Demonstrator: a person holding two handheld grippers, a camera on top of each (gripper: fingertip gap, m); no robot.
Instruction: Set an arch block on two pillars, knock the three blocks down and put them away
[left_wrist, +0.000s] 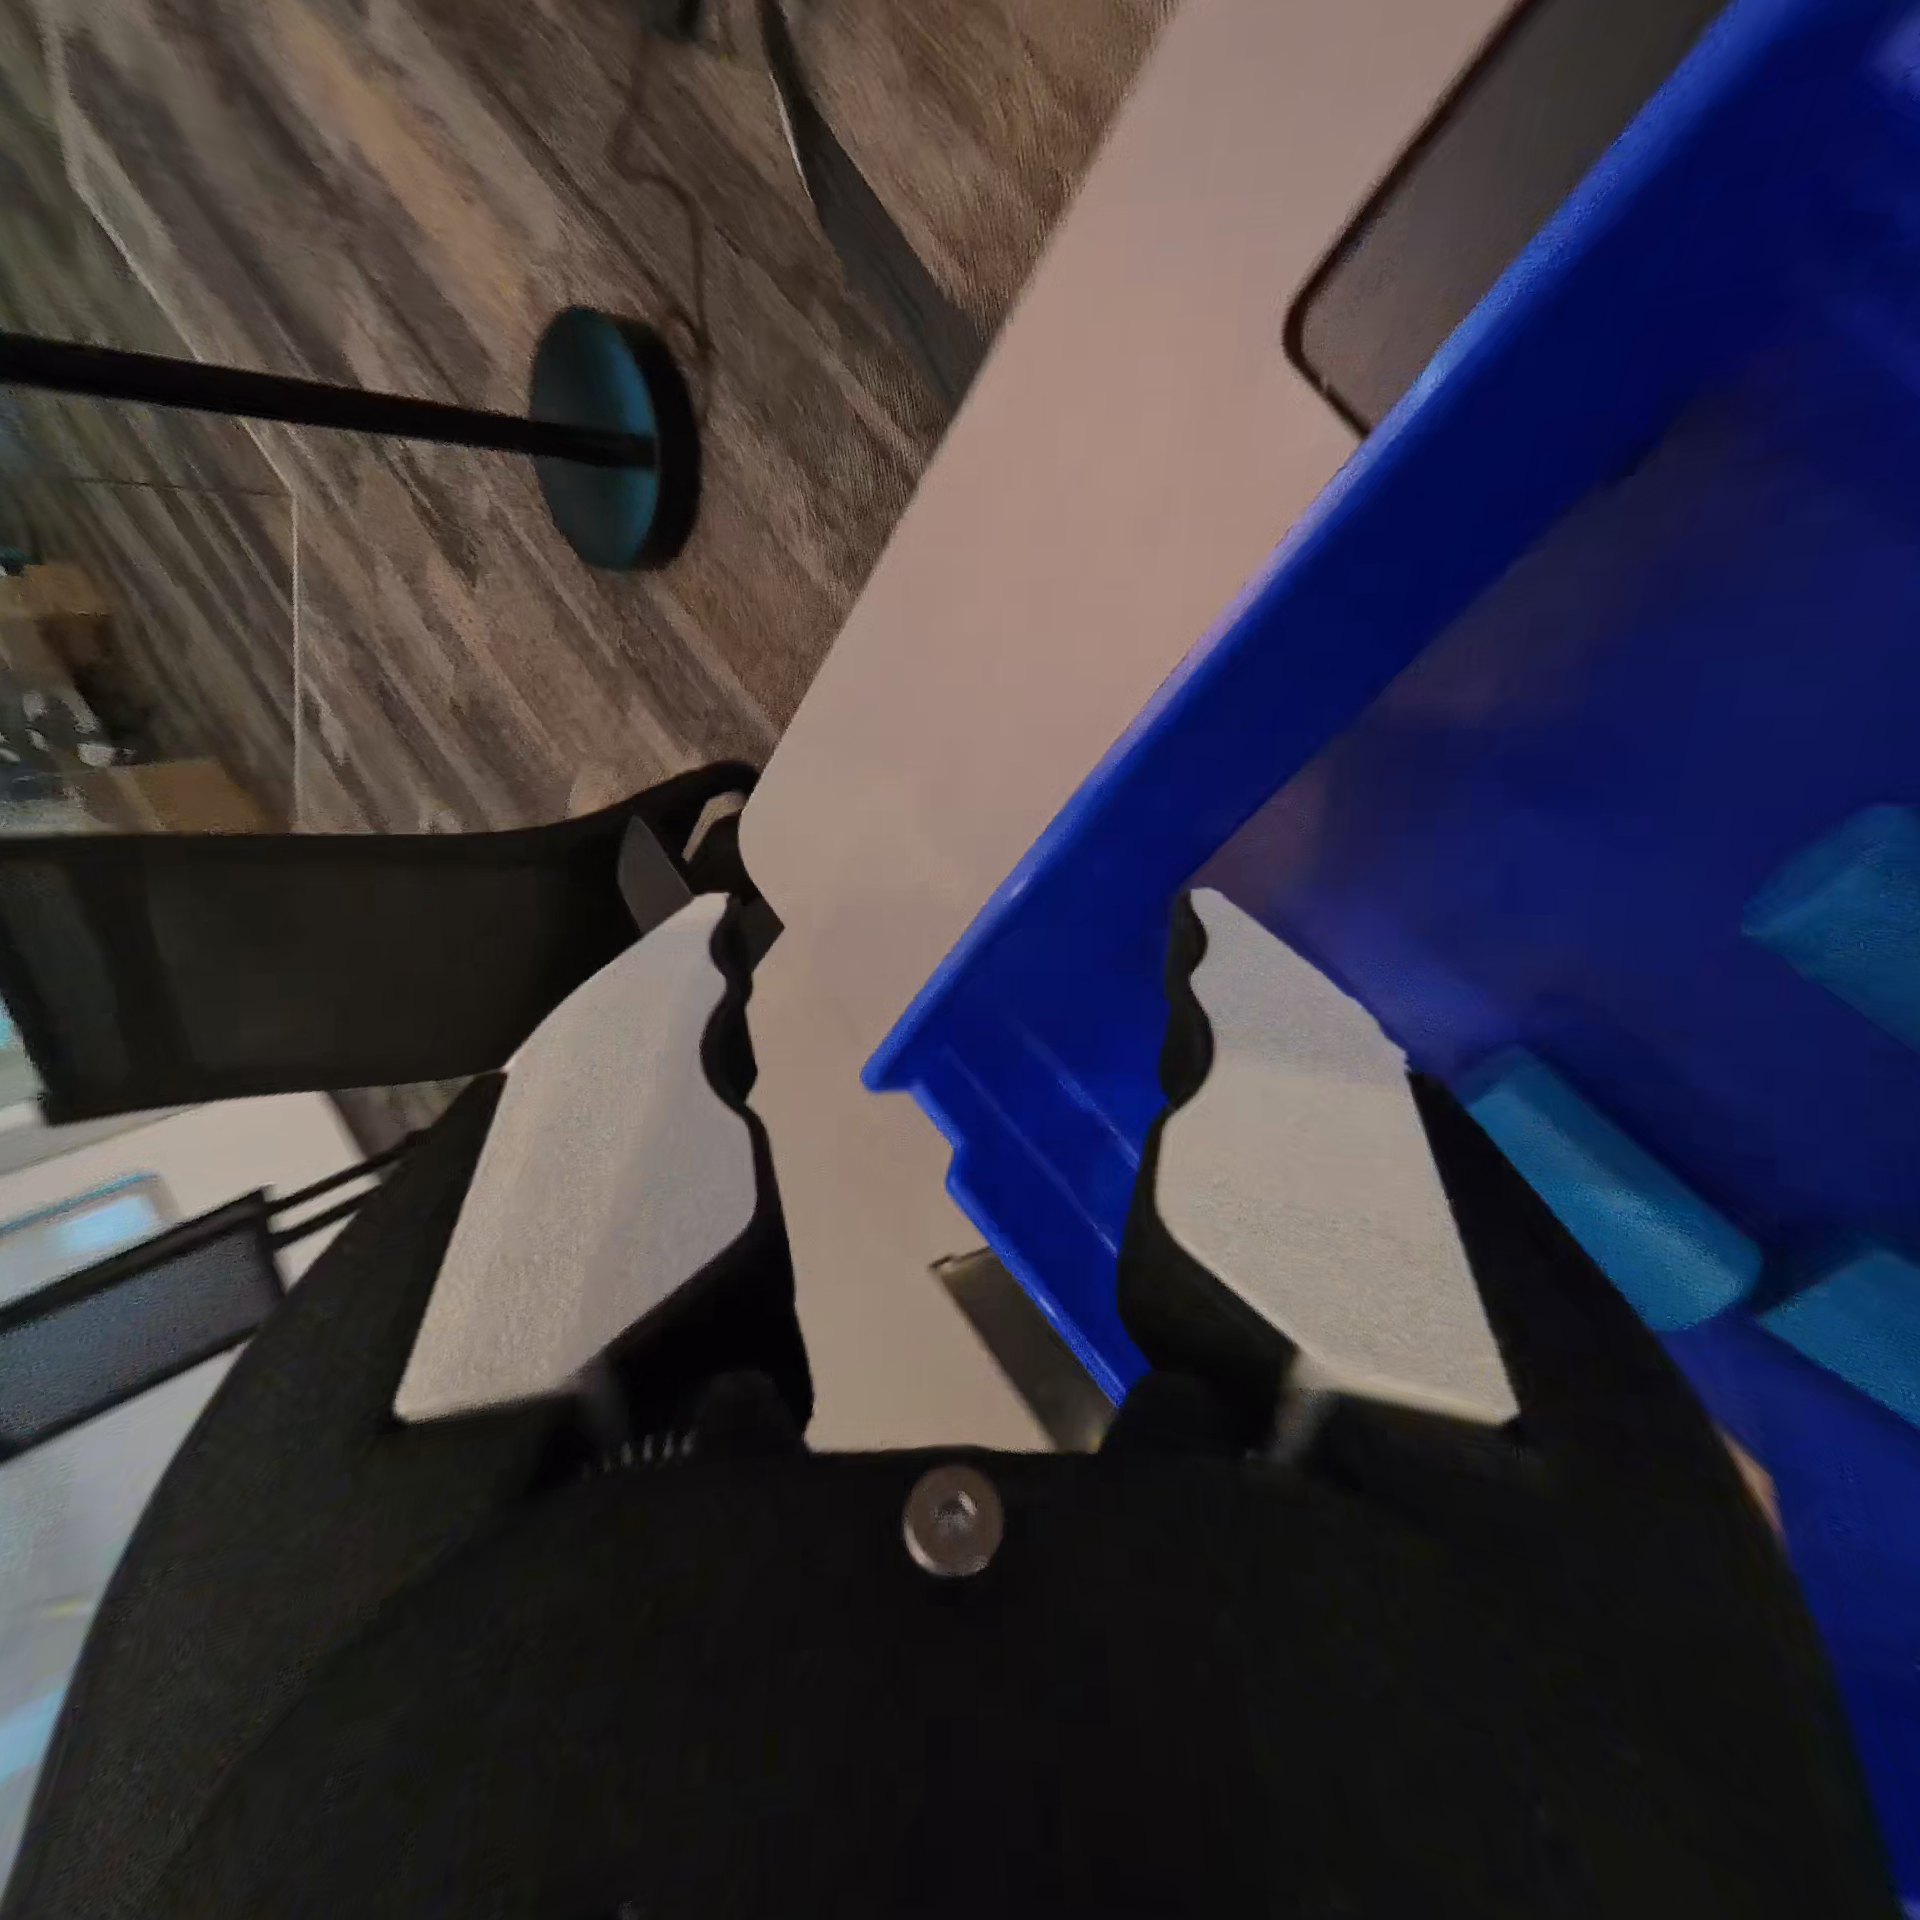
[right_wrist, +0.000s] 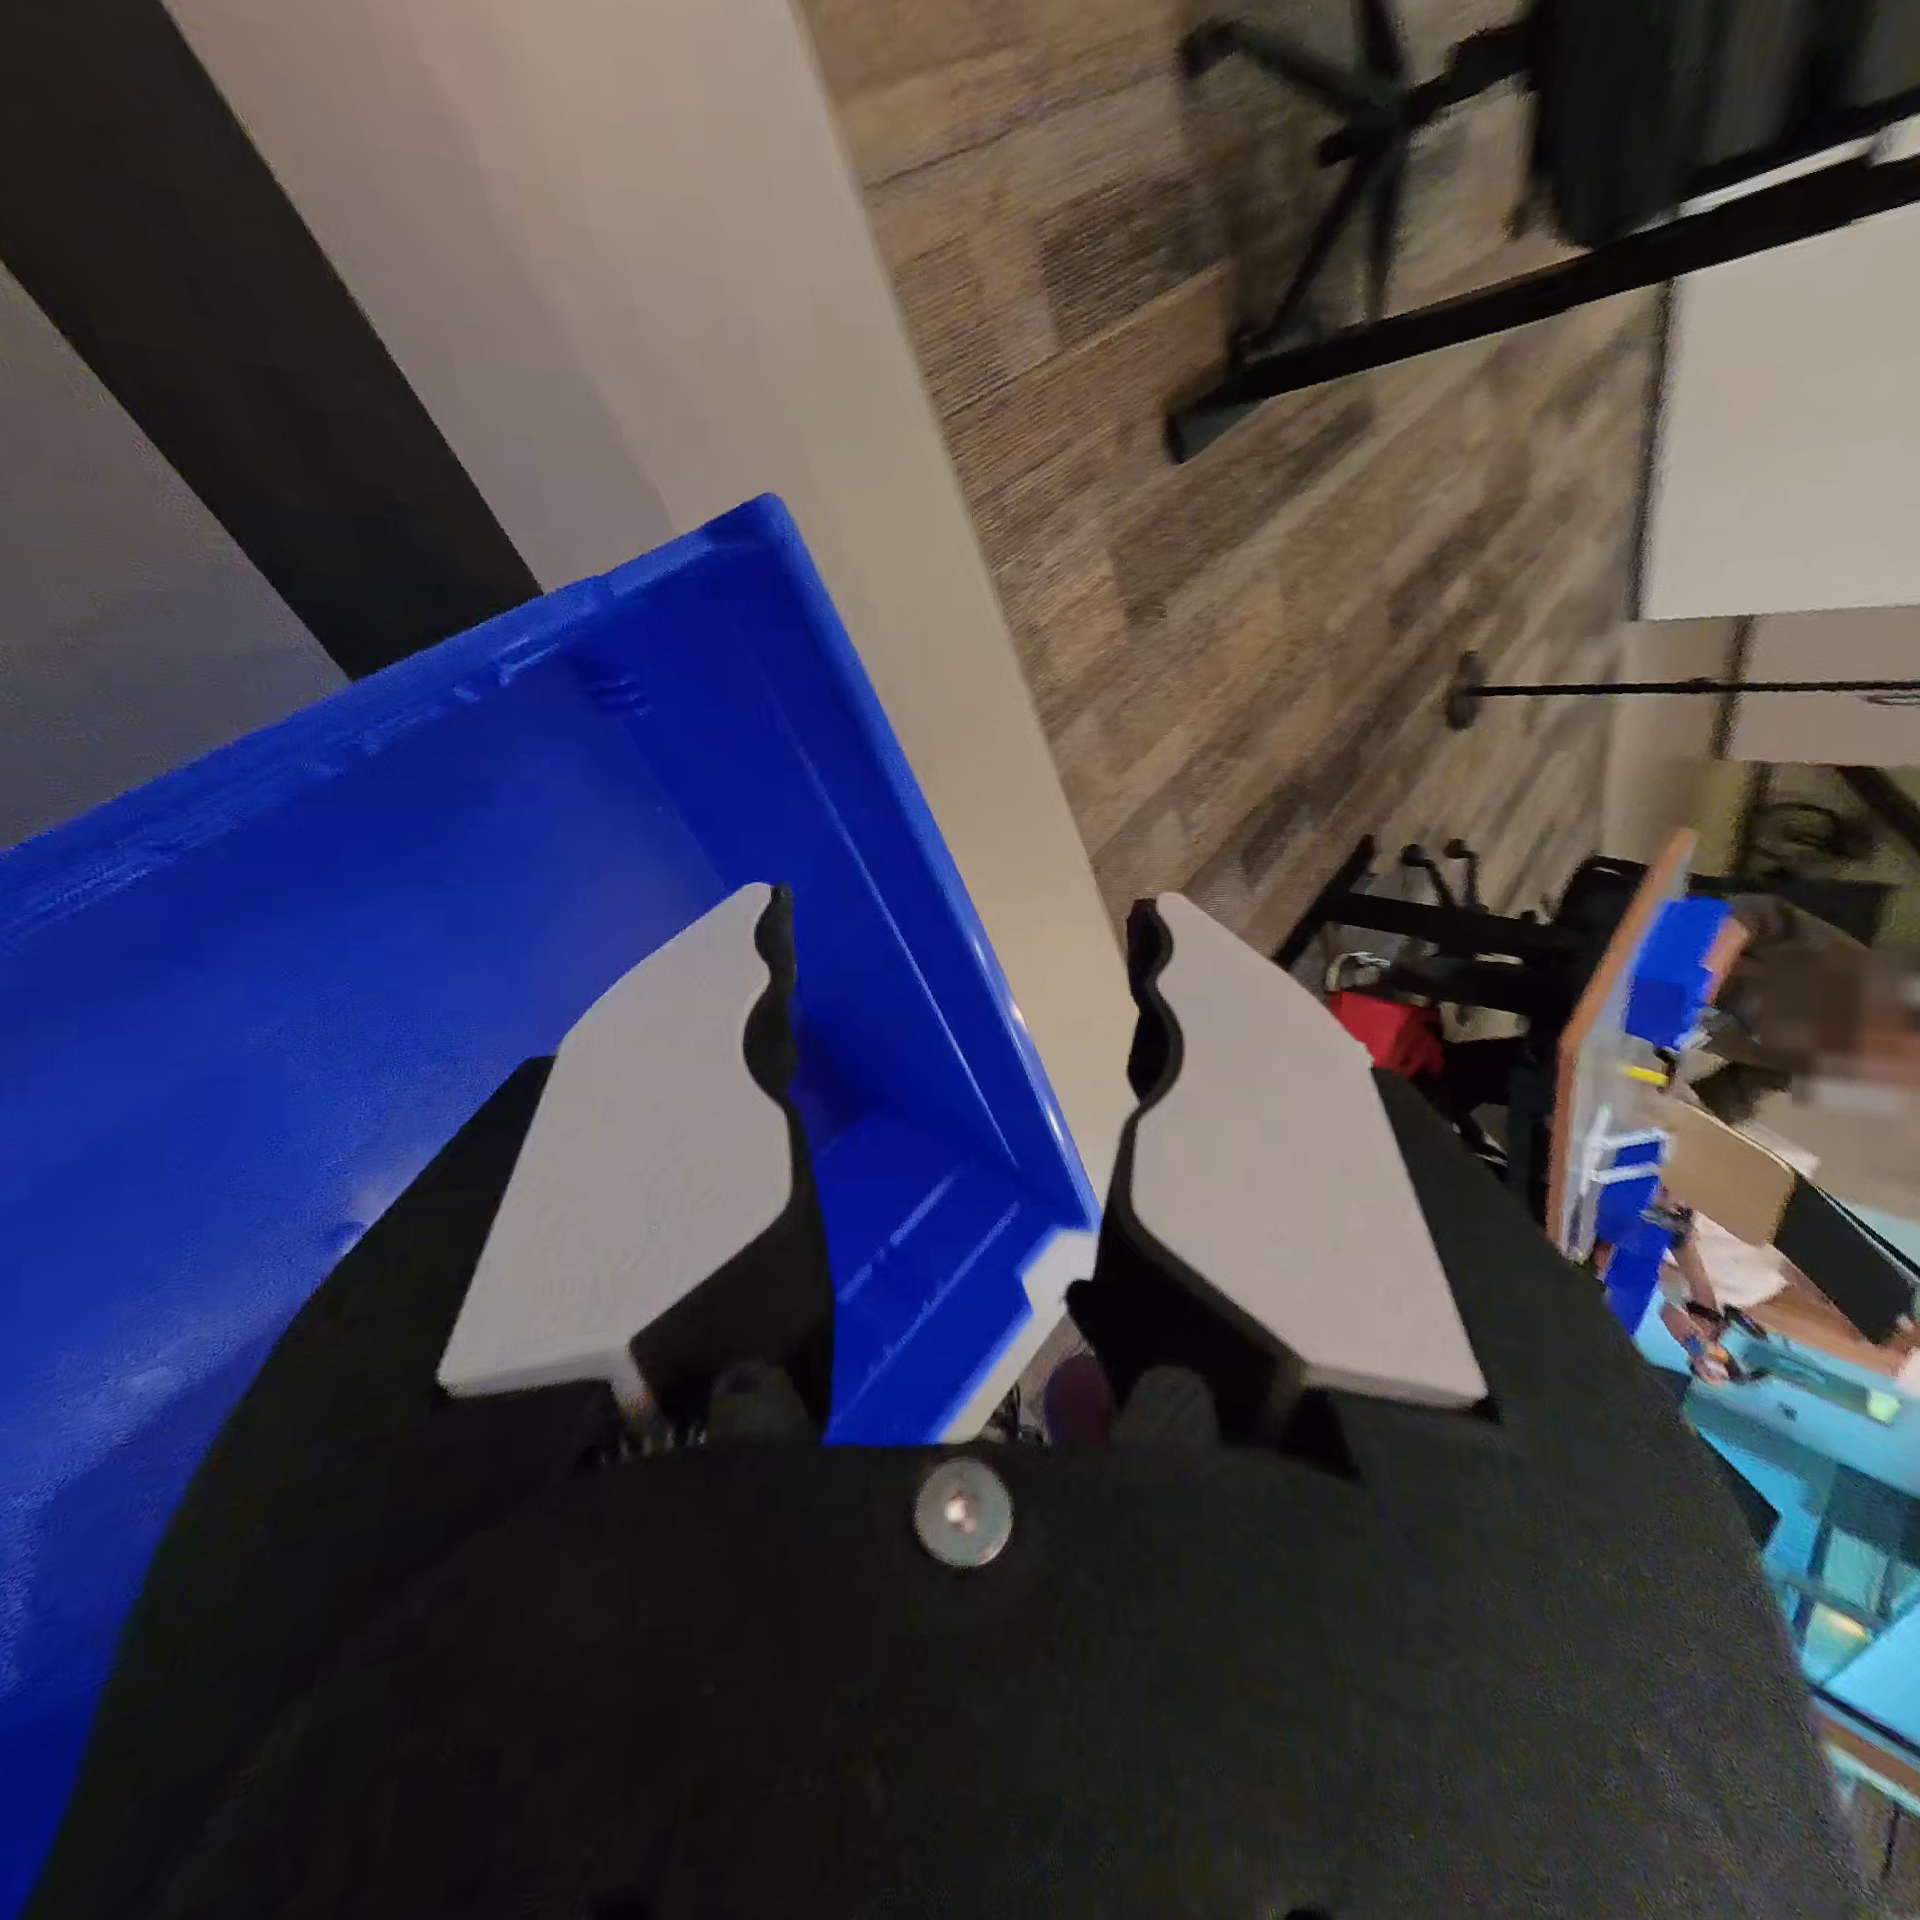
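My right hand-held gripper (right_wrist: 958, 914) spread wide, jaws straddling the blue bin's (right_wrist: 416, 883) corner rim, pale worktop (right_wrist: 623, 312) beneath, wood-look floor (right_wrist: 1247, 623) beyond

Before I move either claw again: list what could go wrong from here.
1. The blue bin sits close to the white table's edge, with floor beyond; a nudge could tip it off.
2. The left claw and right claw, both open, straddle the bin's walls and may snag them.
3. Light-blue blocks inside could spill.

No legible txt anywhere.
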